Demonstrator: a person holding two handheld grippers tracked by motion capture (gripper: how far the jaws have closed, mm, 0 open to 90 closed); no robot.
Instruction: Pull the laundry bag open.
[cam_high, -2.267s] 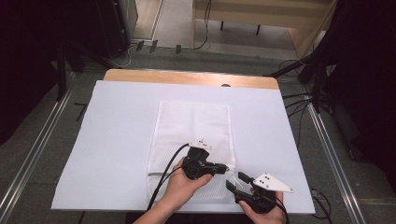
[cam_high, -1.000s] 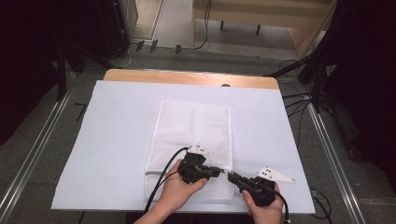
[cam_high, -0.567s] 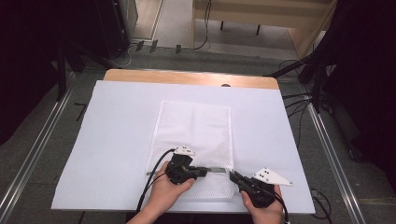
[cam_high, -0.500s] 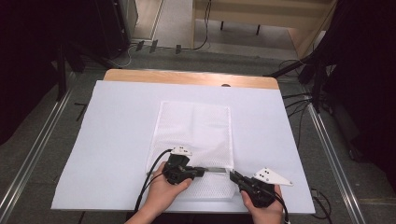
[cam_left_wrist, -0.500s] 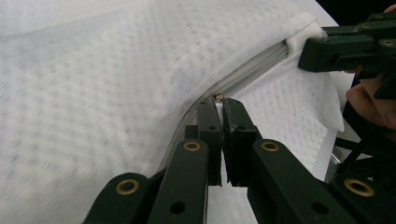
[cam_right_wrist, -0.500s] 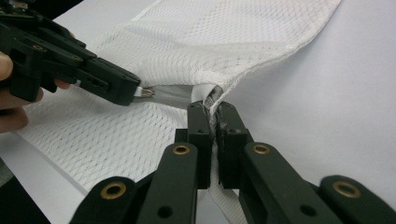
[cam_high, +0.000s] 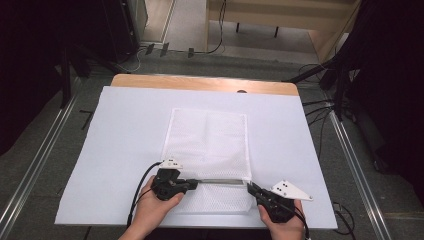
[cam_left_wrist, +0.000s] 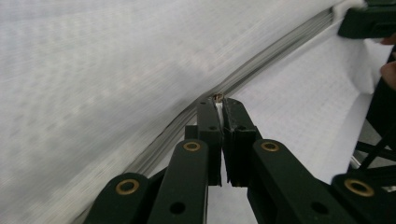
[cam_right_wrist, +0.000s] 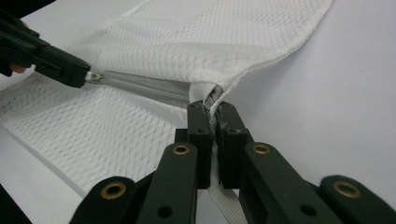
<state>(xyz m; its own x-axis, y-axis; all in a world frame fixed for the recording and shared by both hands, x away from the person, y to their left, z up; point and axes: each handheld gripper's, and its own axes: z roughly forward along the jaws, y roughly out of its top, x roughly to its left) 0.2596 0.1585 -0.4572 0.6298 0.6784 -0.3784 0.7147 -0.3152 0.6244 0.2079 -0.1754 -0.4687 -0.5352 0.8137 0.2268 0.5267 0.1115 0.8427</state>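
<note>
One camera looks forward and down from above the person's side of the table, while two ride low behind each gripper's jaws, close in, both facing the mesh bag's zipper.

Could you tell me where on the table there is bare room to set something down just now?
The white sheet is bare left of the mesh bag, right of it out to the sheet's edge, and in the strip between the bag's far end and the wooden edge. The near middle is crowded: the left gripper and right gripper both clamp the bag's zipper there.
</note>
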